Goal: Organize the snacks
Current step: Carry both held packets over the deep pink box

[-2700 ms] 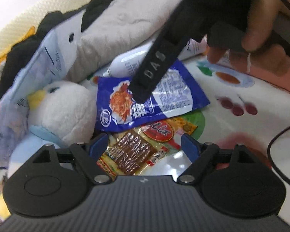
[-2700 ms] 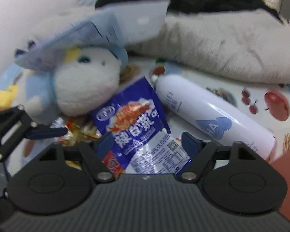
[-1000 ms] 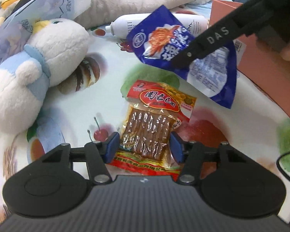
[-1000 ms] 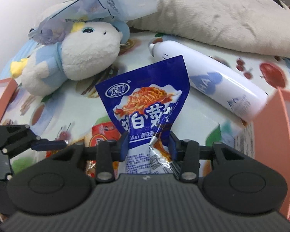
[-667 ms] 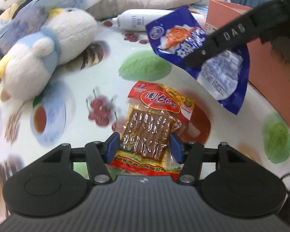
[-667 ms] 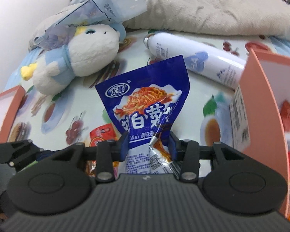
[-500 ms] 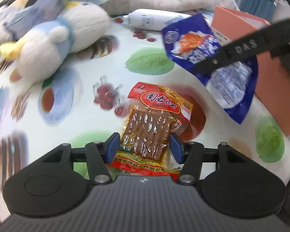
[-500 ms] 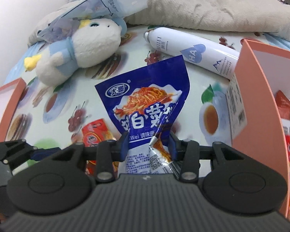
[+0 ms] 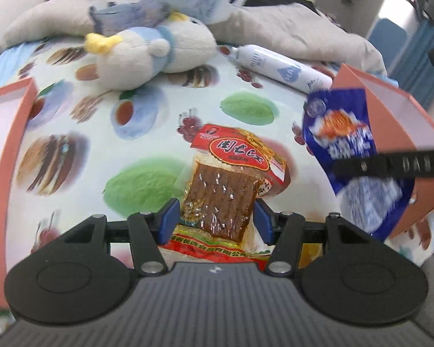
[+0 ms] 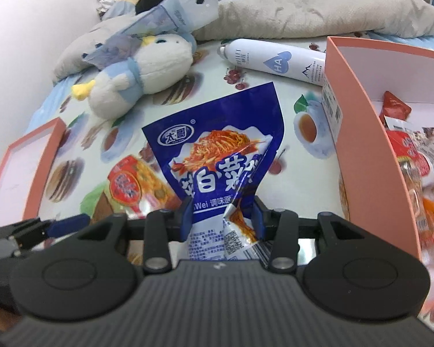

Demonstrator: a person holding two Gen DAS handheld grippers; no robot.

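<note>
My left gripper (image 9: 215,219) is shut on a red and clear packet of brown dried strips (image 9: 225,182) and holds it above the printed cloth. My right gripper (image 10: 222,217) is shut on a blue snack bag (image 10: 220,150), held upright in the air. That blue bag also shows in the left wrist view (image 9: 347,150), with the right gripper's finger (image 9: 390,167) across it. The red packet shows at the left of the right wrist view (image 10: 133,185). A salmon box (image 10: 361,133) at the right holds several red and orange snack packets (image 10: 413,156).
A second salmon box (image 9: 3,133) stands at the left. A white and blue plush toy (image 9: 147,49) and a white spray can (image 9: 280,68) lie at the back, in front of grey bedding (image 10: 318,8). A pale blue package (image 10: 170,14) rests on the plush.
Both grippers have lifted their packets and pulled back from the plush. The right gripper carried the blue bag rightward, next to the salmon box. The left box has come into view.
</note>
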